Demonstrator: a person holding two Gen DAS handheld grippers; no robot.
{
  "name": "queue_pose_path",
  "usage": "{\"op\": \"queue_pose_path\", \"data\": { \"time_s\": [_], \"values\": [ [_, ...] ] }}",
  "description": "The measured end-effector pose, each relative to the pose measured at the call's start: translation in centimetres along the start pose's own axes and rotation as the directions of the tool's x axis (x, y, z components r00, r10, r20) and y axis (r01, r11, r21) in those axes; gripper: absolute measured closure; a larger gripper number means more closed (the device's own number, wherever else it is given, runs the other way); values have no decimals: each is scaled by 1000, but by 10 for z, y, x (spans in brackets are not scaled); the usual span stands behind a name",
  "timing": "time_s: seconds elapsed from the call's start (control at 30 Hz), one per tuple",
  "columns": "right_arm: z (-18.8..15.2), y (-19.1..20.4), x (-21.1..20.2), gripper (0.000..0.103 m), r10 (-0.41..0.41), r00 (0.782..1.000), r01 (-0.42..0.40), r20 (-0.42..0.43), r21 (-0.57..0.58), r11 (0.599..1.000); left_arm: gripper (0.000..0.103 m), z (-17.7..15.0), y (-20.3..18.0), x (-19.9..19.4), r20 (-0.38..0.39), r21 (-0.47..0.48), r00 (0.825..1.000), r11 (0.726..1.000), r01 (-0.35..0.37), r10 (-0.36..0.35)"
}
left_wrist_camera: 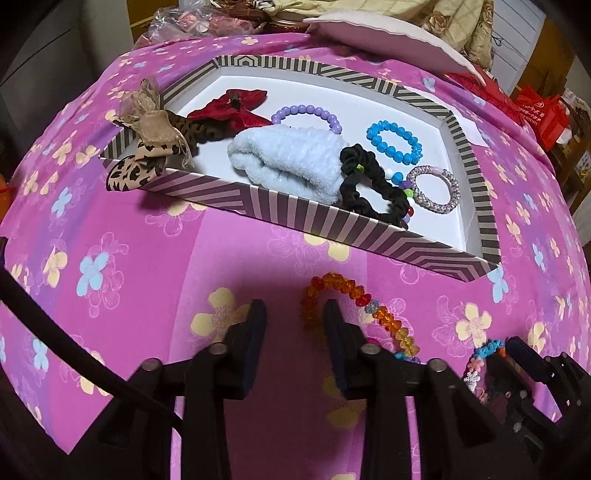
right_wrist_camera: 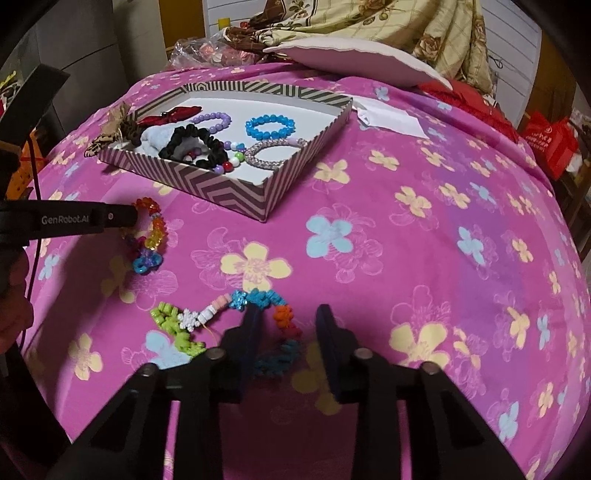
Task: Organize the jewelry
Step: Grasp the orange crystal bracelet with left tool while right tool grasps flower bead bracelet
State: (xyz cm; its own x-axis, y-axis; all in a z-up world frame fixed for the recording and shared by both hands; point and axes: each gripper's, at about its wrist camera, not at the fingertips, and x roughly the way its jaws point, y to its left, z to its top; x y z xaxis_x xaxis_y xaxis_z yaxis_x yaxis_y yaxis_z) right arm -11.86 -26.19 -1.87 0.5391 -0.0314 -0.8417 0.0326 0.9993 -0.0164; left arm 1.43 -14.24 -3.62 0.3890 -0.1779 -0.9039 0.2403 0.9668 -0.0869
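Observation:
A striped tray (left_wrist_camera: 303, 214) (right_wrist_camera: 207, 184) on the pink flowered cloth holds bead bracelets, scrunchies, bows and a folded blue cloth (left_wrist_camera: 288, 162). An orange-and-rainbow bead bracelet (left_wrist_camera: 332, 288) (right_wrist_camera: 155, 232) lies on the cloth in front of the tray. My left gripper (left_wrist_camera: 295, 314) is open over its left part, with the right finger inside the loop. A flower-bead bracelet (right_wrist_camera: 221, 314) (left_wrist_camera: 480, 358) lies nearer. My right gripper (right_wrist_camera: 288, 317) is open with the bracelet's right part between its fingers.
A white paper plate (right_wrist_camera: 354, 59) and patterned bedding (right_wrist_camera: 388, 26) lie beyond the tray. A white paper slip (right_wrist_camera: 391, 120) lies right of the tray. Red bags (right_wrist_camera: 550, 144) stand at the far right. The left gripper's arm (right_wrist_camera: 66, 219) reaches in from the left.

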Motion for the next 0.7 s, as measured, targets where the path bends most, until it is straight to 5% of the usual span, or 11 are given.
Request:
{"op": "queue_pose_path", "data": {
  "time_s": [0.13, 0.3, 0.7],
  "values": [
    [0, -1, 0, 89, 3, 1000, -3, 7, -19, 1000, 72, 1, 3, 1, 9, -5, 1000, 1000, 12, -12],
    [3, 0, -4, 90, 40, 999, -39, 20, -21, 999, 73, 4, 13, -2, -2, -44, 996, 995, 84, -84],
    [32, 23, -47, 90, 64, 993, -53, 97, -107, 993, 73, 18, 22, -52, 74, -20, 989, 992, 128, -126]
  ]
}}
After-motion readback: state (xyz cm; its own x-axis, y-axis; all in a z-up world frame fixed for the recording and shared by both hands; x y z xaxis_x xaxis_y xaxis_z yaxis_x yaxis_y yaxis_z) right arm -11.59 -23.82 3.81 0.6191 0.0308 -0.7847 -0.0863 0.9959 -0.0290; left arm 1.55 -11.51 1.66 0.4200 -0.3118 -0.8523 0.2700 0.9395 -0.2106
